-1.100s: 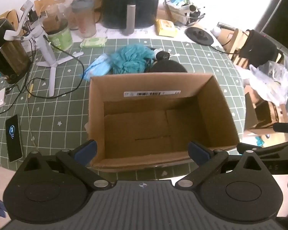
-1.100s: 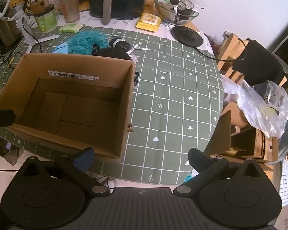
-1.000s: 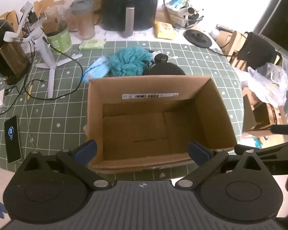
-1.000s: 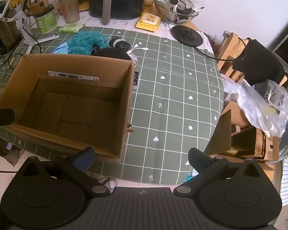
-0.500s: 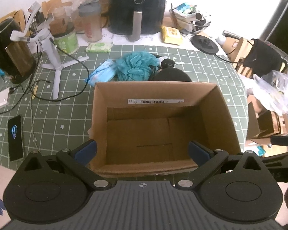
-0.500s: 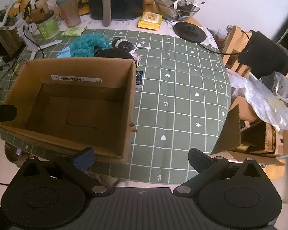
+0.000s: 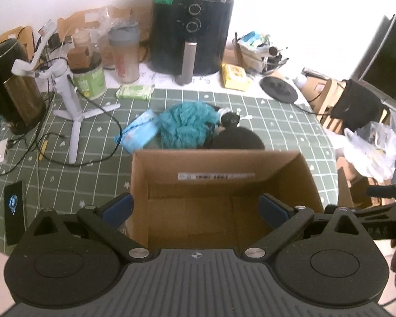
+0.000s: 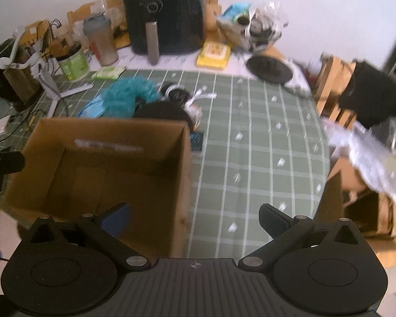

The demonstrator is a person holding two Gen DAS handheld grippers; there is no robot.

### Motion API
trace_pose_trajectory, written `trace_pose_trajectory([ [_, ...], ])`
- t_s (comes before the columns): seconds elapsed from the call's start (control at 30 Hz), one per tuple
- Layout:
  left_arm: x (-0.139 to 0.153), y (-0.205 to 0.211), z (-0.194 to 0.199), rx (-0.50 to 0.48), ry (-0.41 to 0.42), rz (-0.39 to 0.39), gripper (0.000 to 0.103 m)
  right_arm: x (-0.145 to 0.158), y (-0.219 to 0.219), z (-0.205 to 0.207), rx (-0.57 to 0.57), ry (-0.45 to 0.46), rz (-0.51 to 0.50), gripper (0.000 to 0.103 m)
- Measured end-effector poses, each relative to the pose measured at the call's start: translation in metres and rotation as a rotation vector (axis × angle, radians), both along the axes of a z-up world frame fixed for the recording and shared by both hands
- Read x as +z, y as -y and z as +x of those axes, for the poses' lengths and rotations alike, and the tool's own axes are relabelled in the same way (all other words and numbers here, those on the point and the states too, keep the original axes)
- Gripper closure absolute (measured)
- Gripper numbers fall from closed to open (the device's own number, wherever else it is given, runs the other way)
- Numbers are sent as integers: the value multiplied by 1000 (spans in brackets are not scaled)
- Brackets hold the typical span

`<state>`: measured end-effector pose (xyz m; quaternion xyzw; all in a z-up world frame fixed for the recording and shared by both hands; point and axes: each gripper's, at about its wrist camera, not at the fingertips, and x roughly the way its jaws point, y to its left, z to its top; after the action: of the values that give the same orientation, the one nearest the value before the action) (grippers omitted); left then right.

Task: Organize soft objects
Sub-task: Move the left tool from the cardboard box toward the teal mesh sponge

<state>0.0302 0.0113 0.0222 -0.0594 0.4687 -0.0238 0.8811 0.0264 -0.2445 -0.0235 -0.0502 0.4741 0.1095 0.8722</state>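
From the left wrist view we see far more of the left end of the worktop [image 7: 60, 185]: a phone [image 7: 13, 212] lying flat near the edge, a white tripod stand [image 7: 66, 97] with cables around its legs, and a dark kettle [image 7: 10, 87] behind it. The right wrist view cuts most of that off and shows instead the bare green checked cloth to the right of the box, a black round disc [image 8: 269, 70] at the back and a plastic bag [image 8: 369, 155] past the worktop's edge.

Both views show the open cardboard box [image 7: 219, 169], empty, with a label on its far inner wall. Just behind it lie the soft things: a light blue packet [image 7: 138, 132] on the left, a teal mesh sponge [image 7: 186, 124] beside it, and a black round cushion [image 7: 237, 138] touching the box's back wall. In the right wrist view that cushion [image 8: 161, 112] is blurred.

Our left gripper [image 7: 195, 208] hovers over the near side of the box, pointing across it, fingers spread wide with nothing between them. Our right gripper [image 8: 194, 218] hangs above the box's right wall and the cloth beside it, tilted down, likewise spread and empty. One finger of the left gripper shows at the left edge of the right wrist view.
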Motion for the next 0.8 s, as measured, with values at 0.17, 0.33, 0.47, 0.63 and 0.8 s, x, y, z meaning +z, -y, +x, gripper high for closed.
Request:
trace_pose_trajectory([
  [0.17,4,-8,15,-37,35,-4,0,0,2,26,59,15,11,0],
  [0.33,7,-18,28,-46,62,-1,0,-6,7,52,13,-15,82,0],
  [0.47,8,-27,33,-47,72,-7,0,-5,8,66,21,38,82,0],
  [0.63,3,-37,38,-93,64,-19,0,-3,11,86,78,99,69,0],
  [0.8,-4,-49,41,-80,61,-53,0,-4,18,108,99,142,93,0],
])
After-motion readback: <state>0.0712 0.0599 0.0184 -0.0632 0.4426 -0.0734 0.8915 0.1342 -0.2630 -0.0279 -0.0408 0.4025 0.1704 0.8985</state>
